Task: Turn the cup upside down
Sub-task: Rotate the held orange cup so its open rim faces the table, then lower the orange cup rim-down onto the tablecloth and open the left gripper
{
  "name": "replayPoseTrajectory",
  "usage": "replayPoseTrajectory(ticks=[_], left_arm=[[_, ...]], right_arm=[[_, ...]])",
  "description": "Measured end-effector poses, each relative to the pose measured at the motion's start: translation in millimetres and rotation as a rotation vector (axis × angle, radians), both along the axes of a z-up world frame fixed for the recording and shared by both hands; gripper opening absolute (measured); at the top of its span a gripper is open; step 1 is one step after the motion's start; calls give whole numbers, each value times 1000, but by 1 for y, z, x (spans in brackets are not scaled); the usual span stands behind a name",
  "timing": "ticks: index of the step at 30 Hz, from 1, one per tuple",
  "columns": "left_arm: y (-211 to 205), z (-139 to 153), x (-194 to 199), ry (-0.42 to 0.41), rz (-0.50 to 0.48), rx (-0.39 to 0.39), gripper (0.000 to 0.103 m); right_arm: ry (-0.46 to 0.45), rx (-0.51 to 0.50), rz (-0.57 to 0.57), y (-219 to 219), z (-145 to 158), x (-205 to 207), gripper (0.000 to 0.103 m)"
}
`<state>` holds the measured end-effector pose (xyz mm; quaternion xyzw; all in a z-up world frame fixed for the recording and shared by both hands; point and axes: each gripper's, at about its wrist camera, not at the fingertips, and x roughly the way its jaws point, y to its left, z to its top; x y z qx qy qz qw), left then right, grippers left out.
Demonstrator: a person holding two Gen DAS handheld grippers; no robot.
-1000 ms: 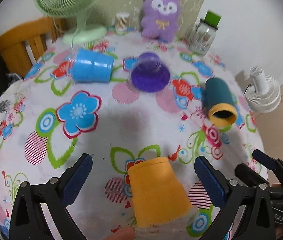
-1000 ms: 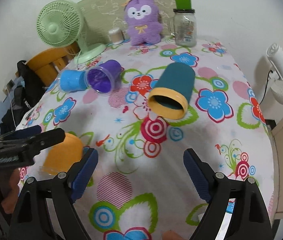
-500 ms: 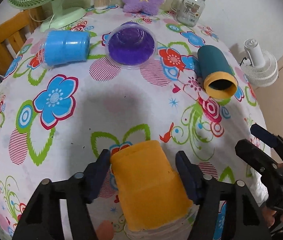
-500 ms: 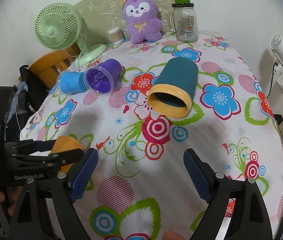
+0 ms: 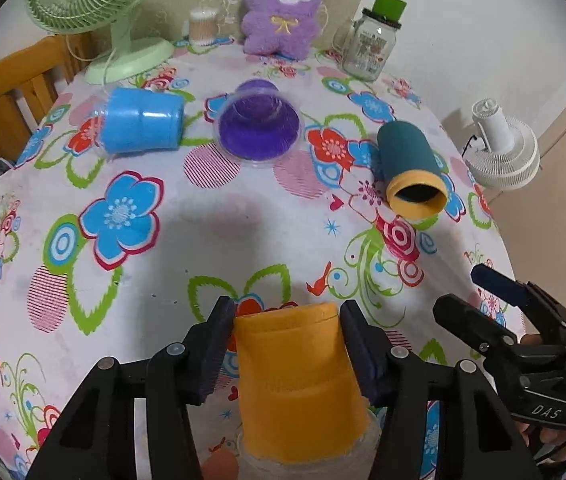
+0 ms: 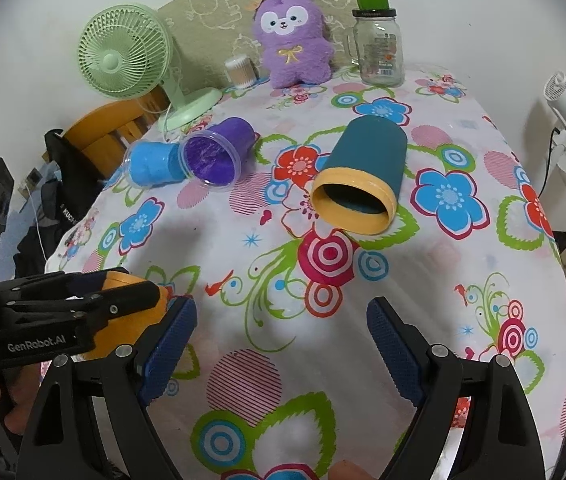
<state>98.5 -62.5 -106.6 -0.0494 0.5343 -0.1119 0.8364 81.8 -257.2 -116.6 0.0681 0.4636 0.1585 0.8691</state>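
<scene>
My left jaws have closed in from wide open a second ago and now pinch the orange cup (image 5: 299, 376)!

Left gripper (image 5: 286, 312) has both pads pressed flat against the cup's sides, its closed base pointing away from me toward the purple cup (image 5: 259, 128), near the bench's (image 5: 211, 224) front edge. My right gripper (image 6: 279, 336) hangs just right of the orange cup, jaws spread wide, nothing in them. Beyond the orange cup, the purple cup lies on its side, the blue cup (image 5: 141, 126) just left of it, the teal cup (image 5: 411, 168) to its right.
</scene>
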Motion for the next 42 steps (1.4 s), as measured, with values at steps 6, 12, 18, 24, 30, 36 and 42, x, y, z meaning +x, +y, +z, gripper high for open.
replayPoseTrajectory(ticks=[6,12,18,24,30,36,42], left_arm=[[2,13,-9,-48,5,13,56],[0,25,-20,-94,0,26,56],[4,40,-33,-144,8,34,56],[7,51,-43,-186,16,43,56],[7,56,-54,-237,28,74,56],[7,43,-57,-229,35,87,56],[2,36,-60,-222,31,84,56]], right_arm=[[-8,0,12,5,4,-3,89],[-18,-4,21,9,8,-6,89],[-28,-8,36,15,11,-11,89],[-42,-9,46,20,16,-16,89],[-47,-9,49,20,18,-20,89],[-45,-10,48,19,17,-22,89],[-42,-7,40,15,14,-25,89]])
